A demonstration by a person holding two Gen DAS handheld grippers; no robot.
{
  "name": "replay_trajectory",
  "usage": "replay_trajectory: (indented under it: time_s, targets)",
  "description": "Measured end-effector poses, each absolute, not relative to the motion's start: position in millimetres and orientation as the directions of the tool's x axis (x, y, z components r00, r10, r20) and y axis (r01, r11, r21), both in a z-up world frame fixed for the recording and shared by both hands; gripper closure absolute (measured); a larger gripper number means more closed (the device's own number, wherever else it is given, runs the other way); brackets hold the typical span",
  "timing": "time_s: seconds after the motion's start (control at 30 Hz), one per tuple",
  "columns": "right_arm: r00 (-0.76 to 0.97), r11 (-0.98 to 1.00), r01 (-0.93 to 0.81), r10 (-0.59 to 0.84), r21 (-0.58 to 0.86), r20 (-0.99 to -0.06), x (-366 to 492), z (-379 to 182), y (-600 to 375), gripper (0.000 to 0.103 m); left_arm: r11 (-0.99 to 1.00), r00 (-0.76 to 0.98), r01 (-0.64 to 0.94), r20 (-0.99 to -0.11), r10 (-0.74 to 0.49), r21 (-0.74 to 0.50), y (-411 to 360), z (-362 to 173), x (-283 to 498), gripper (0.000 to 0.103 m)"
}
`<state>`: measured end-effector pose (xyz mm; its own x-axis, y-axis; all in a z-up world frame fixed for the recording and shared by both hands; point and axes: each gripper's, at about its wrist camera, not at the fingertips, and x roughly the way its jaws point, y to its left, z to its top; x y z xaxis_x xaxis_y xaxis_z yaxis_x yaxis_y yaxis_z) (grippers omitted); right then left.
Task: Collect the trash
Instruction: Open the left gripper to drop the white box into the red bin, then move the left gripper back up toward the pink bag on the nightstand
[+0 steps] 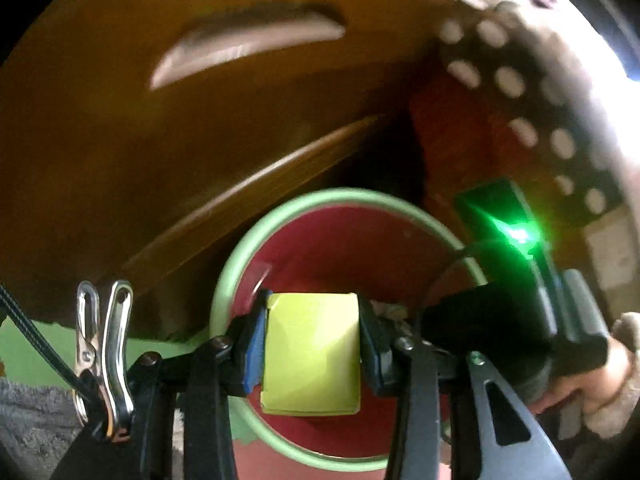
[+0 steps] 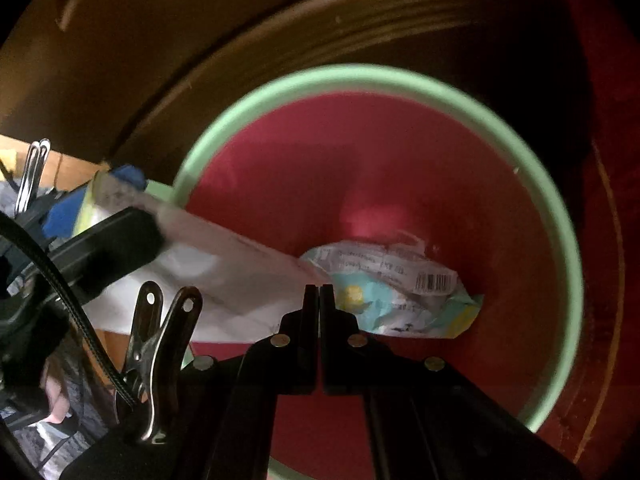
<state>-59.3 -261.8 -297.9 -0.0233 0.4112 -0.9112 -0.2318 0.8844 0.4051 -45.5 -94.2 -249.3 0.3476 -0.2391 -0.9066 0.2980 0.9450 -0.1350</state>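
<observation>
Left gripper (image 1: 312, 344), seen from its own camera, points steeply down with its jaws pressed against the two sides of a yellow-green box (image 1: 312, 354); the blue pads (image 1: 254, 344) show at the box's left edge. Box and jaws hang directly above the mouth of a round bin (image 1: 224, 280) with a pale green rim and a dark red inside. A steel clip (image 1: 106, 356) hangs at the lower left of this view beside a black cable. To the right, a gloved hand (image 1: 600, 380) holds the other black tool body, on which a green light (image 1: 520, 236) glows.

Right gripper (image 2: 319, 300), in the right wrist view, has its two black jaws brought fully together with nothing visible between them, and it too points down into the bin (image 2: 568, 264). At the bottom of the bin lies a crumpled wrapper (image 2: 400, 292), pale blue and white with a yellow spot and a barcode label. From the left, the box (image 2: 224, 272) held by the other tool reaches in over the rim, its pale side blurred. A second steel clip (image 2: 156, 344) hangs at the lower left. Brown wooden furniture (image 1: 120, 140) with a recessed handle stands behind the bin, and a red floor (image 2: 600, 160) surrounds it.
</observation>
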Motion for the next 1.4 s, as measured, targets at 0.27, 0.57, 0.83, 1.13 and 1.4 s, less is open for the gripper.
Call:
replay_trajectory:
  time_s: [0.27,0.57,0.83,1.13,1.4]
  targets:
    - [-0.074,0.886,-0.225,0.398,0.405,-0.914,-61.0,-310.2,-257.6,0.101,0.96,0.257,0.249,-0.947,-0.191,-0.126,-87.3,-273.6,-41.5,0.041]
    - [-0.105,0.891,-0.199,0.395,0.408,-0.913,-57.5,-320.2,-259.8,0.082,0.965,0.236,0.226,-0.953,-0.19,-0.136,-81.3,-276.2,-37.7,0.032]
    - [-0.074,0.909,-0.19,0.363,0.37,-0.929,-57.5,-315.3,-268.3,0.066,0.963,0.247,0.236,-0.95,-0.192,-0.133,-87.0,-273.2,-39.3,0.03]
    - [-0.031,0.897,-0.17,0.41,0.409,-0.912,-51.4,-289.0,-282.9,0.061,0.965,0.288,0.234,-0.94,-0.183,-0.116,-93.6,-259.7,-40.5,0.03]
    - [-0.015,0.882,-0.183,0.44,0.435,-0.898,-58.2,-265.9,-293.7,0.059,0.96,0.337,0.265,-0.925,-0.177,-0.088,-102.8,-242.4,-46.8,0.03]
